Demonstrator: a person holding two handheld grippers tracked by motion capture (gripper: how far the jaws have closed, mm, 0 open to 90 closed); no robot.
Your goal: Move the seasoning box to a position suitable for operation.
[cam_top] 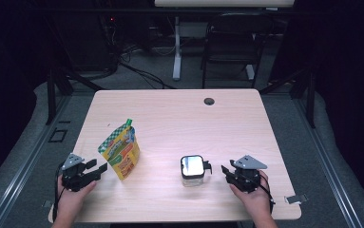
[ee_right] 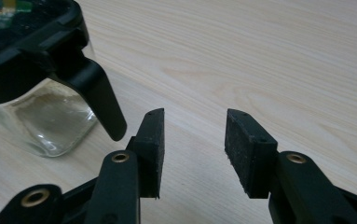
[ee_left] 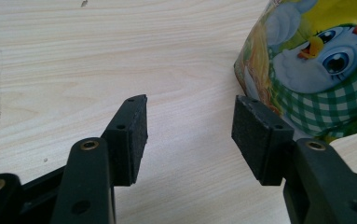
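Pale wood-grain bench (cam_top: 170,118), rectangular with rounded corners and a matte laminate face, set in a dark room with a grey floor; a small round grommet hole (cam_top: 209,101) sits near its far edge at 12 o'clock. Item one: snack pouch (cam_top: 119,151), glossy flexible film printed in yellow, orange and green check with a cartoon bird, standing upright at about 8 o'clock on the bench, long axis vertical and leaning slightly, its green corner tip pointing up toward 1 o'clock. Item two: glass jar (cam_top: 192,170), square-bodied clear glass with a black hinged lid and a black latch tab sticking out toward 3 o'clock, standing upright at about 5 o'clock, short and squat. Left tool (cam_top: 95,170), black plastic with rough dark pads, held low at the pouch's 8 o'clock side, pointing toward 2 o'clock; its jaws stand released with bare bench between them, and in the left gripper view the pouch lies just beyond the right-hand pad. Right tool (cam_top: 225,171), same build, at the jar's 3 o'clock side and pointing toward 9 o'clock, released, the latch tab just off its left-hand pad, not touching.
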